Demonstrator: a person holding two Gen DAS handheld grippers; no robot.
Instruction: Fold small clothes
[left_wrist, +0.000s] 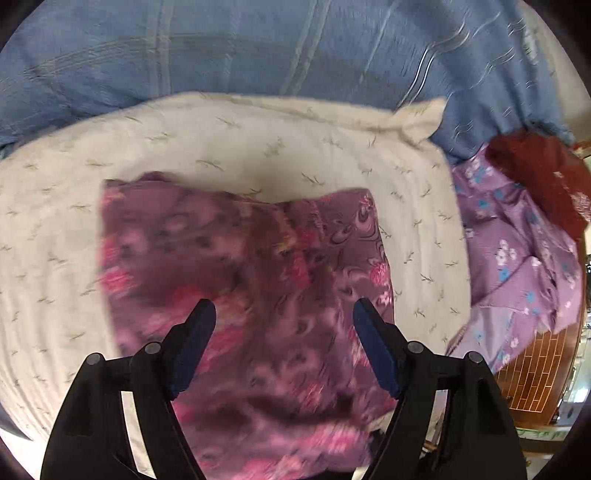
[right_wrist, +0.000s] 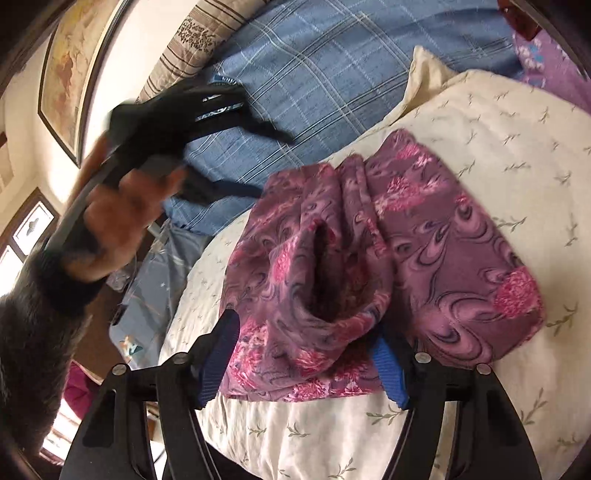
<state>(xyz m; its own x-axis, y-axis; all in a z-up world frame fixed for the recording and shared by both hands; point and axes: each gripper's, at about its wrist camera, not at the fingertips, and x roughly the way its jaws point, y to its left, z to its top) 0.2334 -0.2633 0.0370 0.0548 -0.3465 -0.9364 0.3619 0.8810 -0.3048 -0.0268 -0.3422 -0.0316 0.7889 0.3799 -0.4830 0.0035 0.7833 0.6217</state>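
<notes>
A purple garment with pink flowers (left_wrist: 236, 266) lies folded on a cream quilt (left_wrist: 55, 229). My left gripper (left_wrist: 284, 314) hovers over the garment's near part, jaws wide apart, nothing between the pads; the view is blurred. In the right wrist view the same garment (right_wrist: 424, 229) shows a loose open fold in its middle. My right gripper (right_wrist: 306, 336) is open and straddles the garment's near edge, which drapes over the right pad without being squeezed. The left gripper (right_wrist: 264, 162), held by a hand (right_wrist: 118, 221) in a dark sleeve, is blurred above the blue sheet at the left, clear of the garment.
A blue plaid sheet (right_wrist: 332, 74) covers the bed beyond the quilt (right_wrist: 517, 147). A striped pillow (right_wrist: 177, 55) lies at the head. Lilac flowered cloth (left_wrist: 517, 258) and a dark red cloth (left_wrist: 535, 170) sit to the right. A framed picture (right_wrist: 74, 70) hangs on the wall.
</notes>
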